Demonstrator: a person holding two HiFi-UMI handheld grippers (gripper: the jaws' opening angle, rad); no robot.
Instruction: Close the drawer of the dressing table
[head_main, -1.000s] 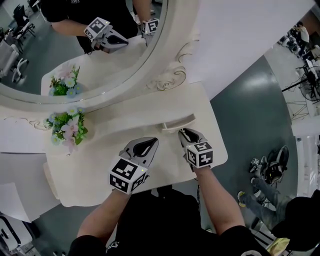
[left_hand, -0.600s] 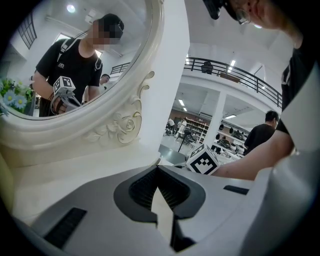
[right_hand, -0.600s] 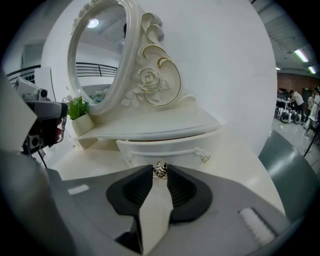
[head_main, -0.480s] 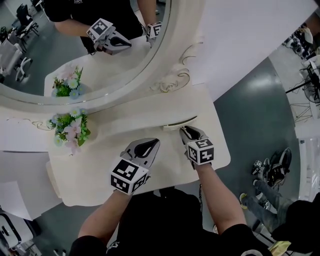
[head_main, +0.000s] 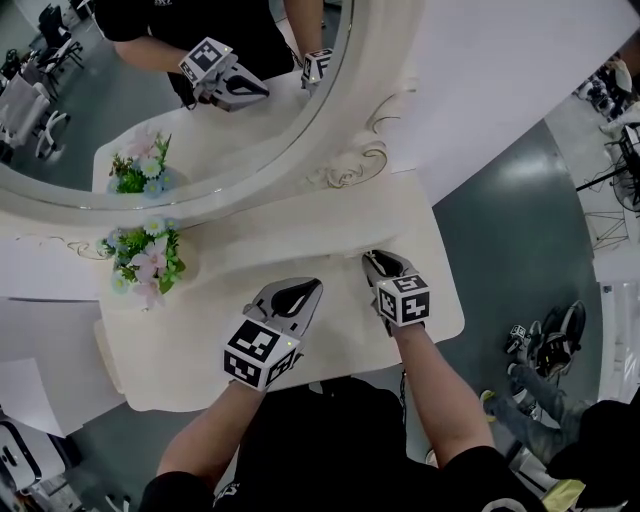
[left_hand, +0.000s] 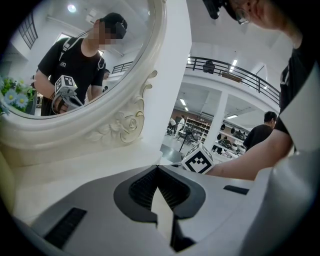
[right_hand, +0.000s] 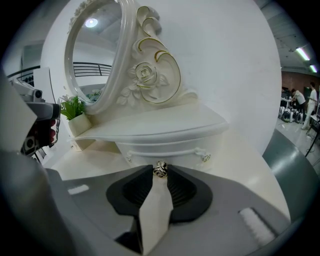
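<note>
Where the counter (head_main: 250, 245) meets the oval mirror (head_main: 170, 110), 1 bunch of flowers (head_main: 140, 262) stands at far left.

Item 2, left gripper (head_main: 312, 286): held over the counter's middle, fingers (left_hand: 135, 190) pressed together, nothing between them.

Item 3, right gripper (head_main: 371, 259): its 2 fingers closed on the small metal knob (right_hand: 160, 169) of the drawer (right_hand: 165, 149).

Drawer: at the counter's right end, tucked in beneath the raised ledge (right_hand: 160, 125) at the mirror's foot.
</note>
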